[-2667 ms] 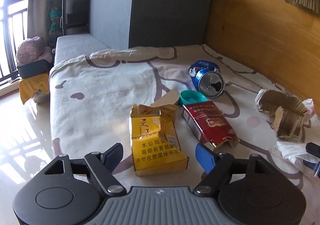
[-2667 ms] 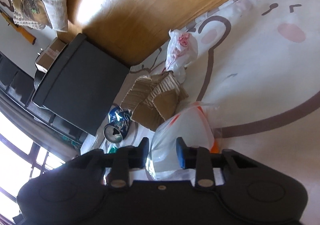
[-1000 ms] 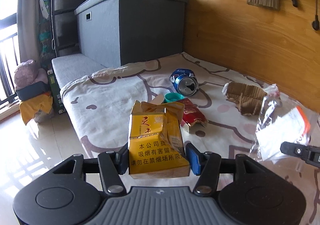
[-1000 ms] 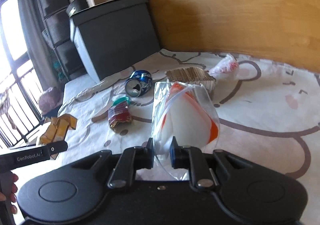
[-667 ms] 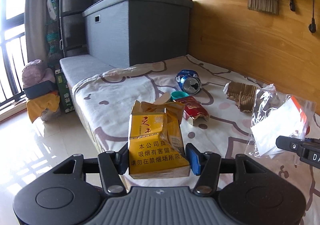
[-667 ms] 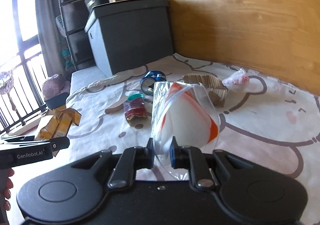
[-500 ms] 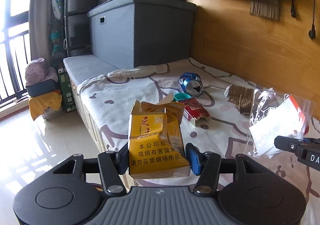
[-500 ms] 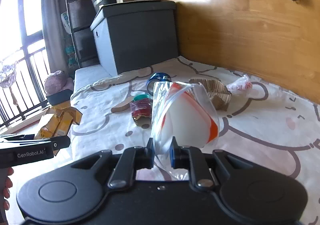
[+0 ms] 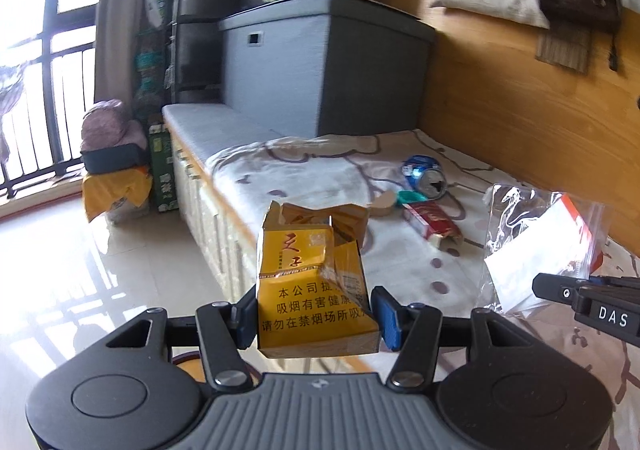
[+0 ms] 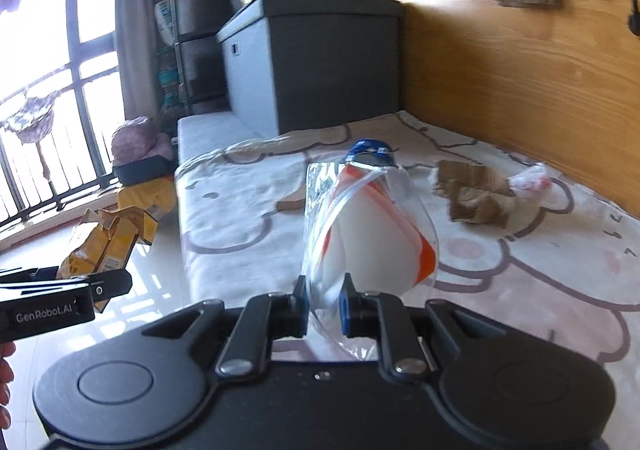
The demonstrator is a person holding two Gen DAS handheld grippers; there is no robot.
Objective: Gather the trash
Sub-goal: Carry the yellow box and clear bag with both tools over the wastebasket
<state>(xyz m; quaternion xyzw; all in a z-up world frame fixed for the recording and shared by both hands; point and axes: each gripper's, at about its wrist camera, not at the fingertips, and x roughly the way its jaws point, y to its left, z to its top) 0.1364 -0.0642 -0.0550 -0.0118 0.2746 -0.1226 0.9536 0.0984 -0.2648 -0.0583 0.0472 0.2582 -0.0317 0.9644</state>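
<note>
torn yellow cardboard cigarette pack [image 9: 316, 282]: 1 | clear plastic zip bag with white and orange insert [image 10: 368, 234]: 1 | dented blue metal can [image 9: 426, 176]: 1 | red cigarette pack [image 9: 432, 220]: 1 | crumpled brown cardboard piece [image 10: 472, 194]: 1

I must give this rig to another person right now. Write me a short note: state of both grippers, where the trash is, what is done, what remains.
Left gripper: shut on the yellow carton, lifted off the bed.
Right gripper: shut on the clear plastic bag, also lifted.
On the bedsheet: blue can, red packet, teal lid, torn cardboard, crumpled white bag.
Done: two pieces picked up.
Left: drop both in a bin (none in view), then collect the rest.
</note>
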